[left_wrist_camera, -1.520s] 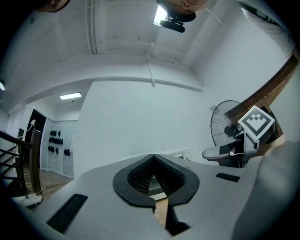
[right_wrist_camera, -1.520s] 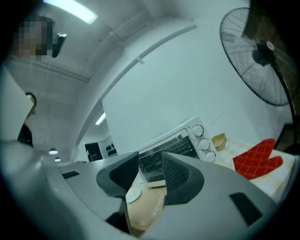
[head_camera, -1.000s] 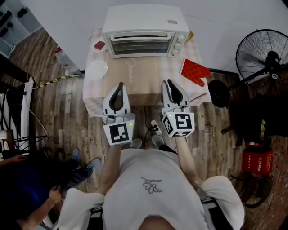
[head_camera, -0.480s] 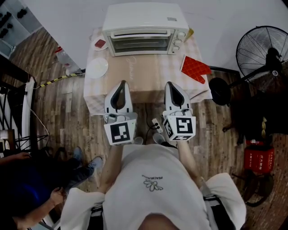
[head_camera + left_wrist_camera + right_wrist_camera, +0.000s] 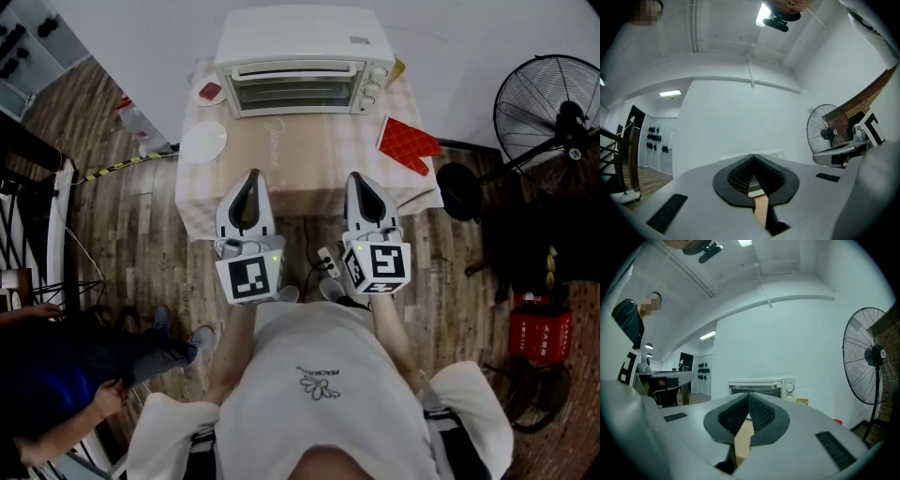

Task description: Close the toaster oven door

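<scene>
I see left tongs (image 5: 252,174) and right tongs (image 5: 356,177) both pinched shut, empty, at the counter (image 5: 300,155) near edge; toaster oven door (image 5: 295,92) sits closed.

A person in a white short-sleeved T-shirt (image 5: 314,347) with a small flower print (image 5: 318,384); the left gripper (image 5: 251,178) and right gripper (image 5: 359,180) are pale grey, black-padded, each bearing a black-and-white marker cube (image 5: 250,278).
</scene>
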The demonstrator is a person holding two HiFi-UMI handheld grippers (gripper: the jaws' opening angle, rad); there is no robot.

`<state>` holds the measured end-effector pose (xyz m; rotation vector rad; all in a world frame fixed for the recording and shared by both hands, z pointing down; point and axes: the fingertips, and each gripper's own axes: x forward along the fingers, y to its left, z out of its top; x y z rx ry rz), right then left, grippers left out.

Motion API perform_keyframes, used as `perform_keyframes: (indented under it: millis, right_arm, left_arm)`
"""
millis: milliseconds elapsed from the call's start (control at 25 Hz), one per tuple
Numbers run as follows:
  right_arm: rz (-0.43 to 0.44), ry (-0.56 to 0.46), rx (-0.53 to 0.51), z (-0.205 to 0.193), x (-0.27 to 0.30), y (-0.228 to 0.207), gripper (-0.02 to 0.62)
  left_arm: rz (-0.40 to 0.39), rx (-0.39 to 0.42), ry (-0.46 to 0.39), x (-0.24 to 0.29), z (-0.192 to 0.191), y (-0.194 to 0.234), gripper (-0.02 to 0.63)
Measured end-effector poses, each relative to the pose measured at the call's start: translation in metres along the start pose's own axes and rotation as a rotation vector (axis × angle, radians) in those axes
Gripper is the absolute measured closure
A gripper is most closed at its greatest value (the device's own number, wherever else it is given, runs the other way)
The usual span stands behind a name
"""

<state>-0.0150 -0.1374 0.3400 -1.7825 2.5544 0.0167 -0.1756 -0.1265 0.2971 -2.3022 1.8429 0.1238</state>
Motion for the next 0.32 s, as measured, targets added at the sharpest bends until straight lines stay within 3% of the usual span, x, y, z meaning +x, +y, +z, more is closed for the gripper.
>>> perform_keyframes:
  millis: [320]
  right_arm:
    - [0.001,0.005,-0.004,0.0021,-0.0027,-0.0003,0.586]
  left_arm:
    - [0.007,0.004,0.005,-0.0036,0.0012,0.0011,0.591]
